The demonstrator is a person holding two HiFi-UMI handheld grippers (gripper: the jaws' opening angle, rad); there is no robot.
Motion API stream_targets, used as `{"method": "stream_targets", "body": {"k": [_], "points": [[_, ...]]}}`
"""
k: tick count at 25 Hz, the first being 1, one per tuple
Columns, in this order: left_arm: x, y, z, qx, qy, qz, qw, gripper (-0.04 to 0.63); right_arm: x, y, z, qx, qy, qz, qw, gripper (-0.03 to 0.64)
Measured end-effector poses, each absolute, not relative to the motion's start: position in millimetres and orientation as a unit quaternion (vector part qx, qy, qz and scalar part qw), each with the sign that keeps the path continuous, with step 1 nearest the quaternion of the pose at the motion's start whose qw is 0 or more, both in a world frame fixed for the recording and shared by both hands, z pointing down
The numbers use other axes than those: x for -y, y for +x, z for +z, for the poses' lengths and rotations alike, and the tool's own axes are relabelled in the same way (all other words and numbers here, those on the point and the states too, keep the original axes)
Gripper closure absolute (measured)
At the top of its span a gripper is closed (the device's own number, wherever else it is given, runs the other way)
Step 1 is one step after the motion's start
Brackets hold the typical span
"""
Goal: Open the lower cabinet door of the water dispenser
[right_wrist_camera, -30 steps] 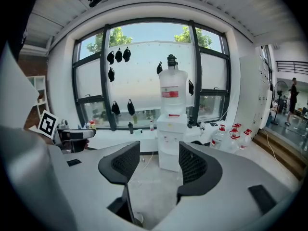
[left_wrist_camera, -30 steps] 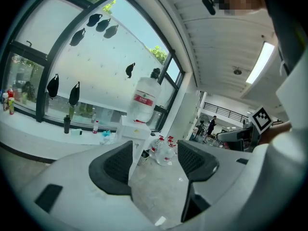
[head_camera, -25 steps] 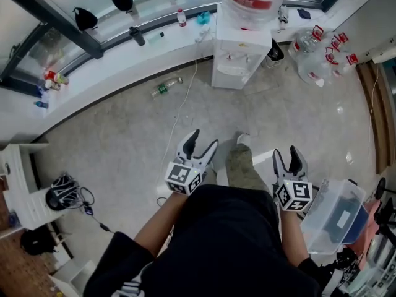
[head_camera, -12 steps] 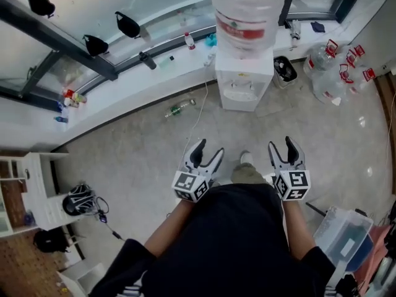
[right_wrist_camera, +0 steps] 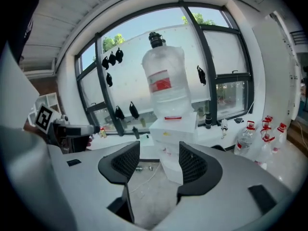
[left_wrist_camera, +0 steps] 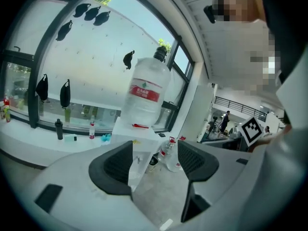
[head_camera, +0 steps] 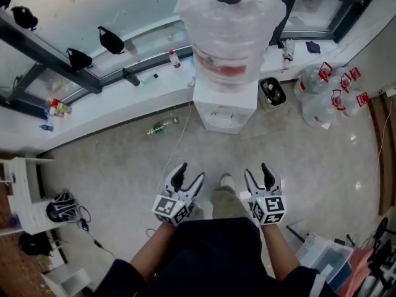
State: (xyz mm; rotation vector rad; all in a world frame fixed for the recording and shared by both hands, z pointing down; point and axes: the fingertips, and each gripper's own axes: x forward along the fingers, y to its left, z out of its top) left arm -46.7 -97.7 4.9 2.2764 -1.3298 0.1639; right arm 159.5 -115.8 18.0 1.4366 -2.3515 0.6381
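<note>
head view: tall white water dispenser (head_camera: 224, 107) with clear bottle on the floor by the window, well apart from both grippers. left gripper (head_camera: 189, 173) and right gripper (head_camera: 258, 172) empty, jaws wide apart. lower cabinet door (right_wrist_camera: 172, 170) apparently shut, untouched; approach, grasp and pull all left.

Looks like an office or work rm: big windows (right_wrist_camera: 221, 52), water cooler (head_camera: 224, 107) w/ spare jugs (head_camera: 317, 93), plastic bin (head_camera: 325, 258) on grey floor (head_camera: 117, 166).
</note>
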Motion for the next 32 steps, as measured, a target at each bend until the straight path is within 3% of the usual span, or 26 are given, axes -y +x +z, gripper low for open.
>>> {"method": "stream_targets", "body": {"k": [9,16,32], "points": [[93,-49,55,0.489,0.829,0.039,0.268,0.325,131,151,74,0.831,0.49,0.19,0.18,0.394],[101,-61,128,0.472,0.853,0.039,0.221,0.325,148,129,153,0.812,0.528,0.2,0.148,0.393],[150,-78,371,0.506,0.835,0.031,0.213,0.325,223,68,331,0.826,0.539,0.147,0.076,0.391]]}}
